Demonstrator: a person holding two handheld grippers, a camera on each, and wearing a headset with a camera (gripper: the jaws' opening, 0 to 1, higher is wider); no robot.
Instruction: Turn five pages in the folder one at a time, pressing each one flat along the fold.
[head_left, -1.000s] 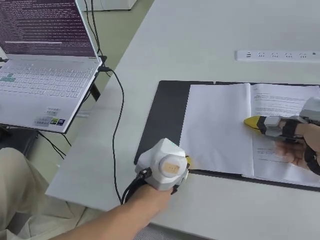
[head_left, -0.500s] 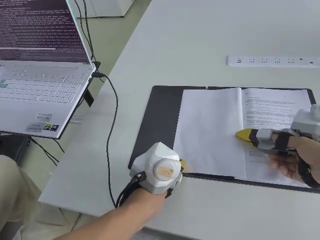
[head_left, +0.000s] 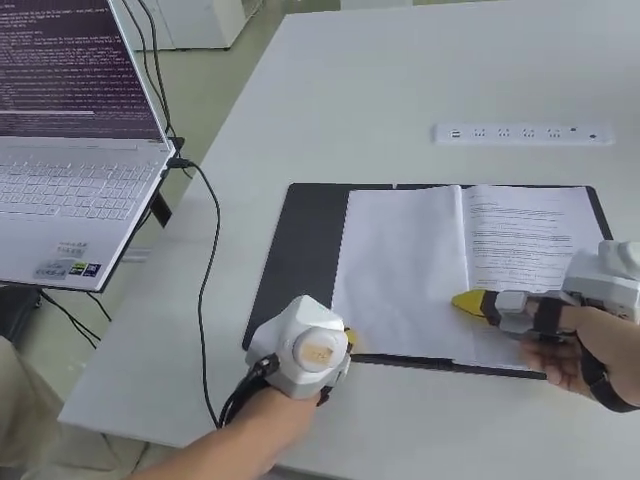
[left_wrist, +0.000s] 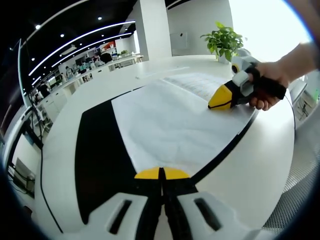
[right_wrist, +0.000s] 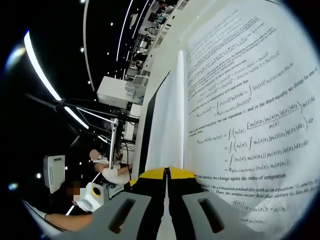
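Yellow-tipped right gripper, clenched empty, is sitting on the near end of the fold of the folder lying open on the table, crease running straight ahead of it, with the left gripper, also clenched, at its near edge.

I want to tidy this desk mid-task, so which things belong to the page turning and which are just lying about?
For the job: folder, blank page, printed page, left gripper, right gripper.
Lying about: laptop, black cable, power strip.
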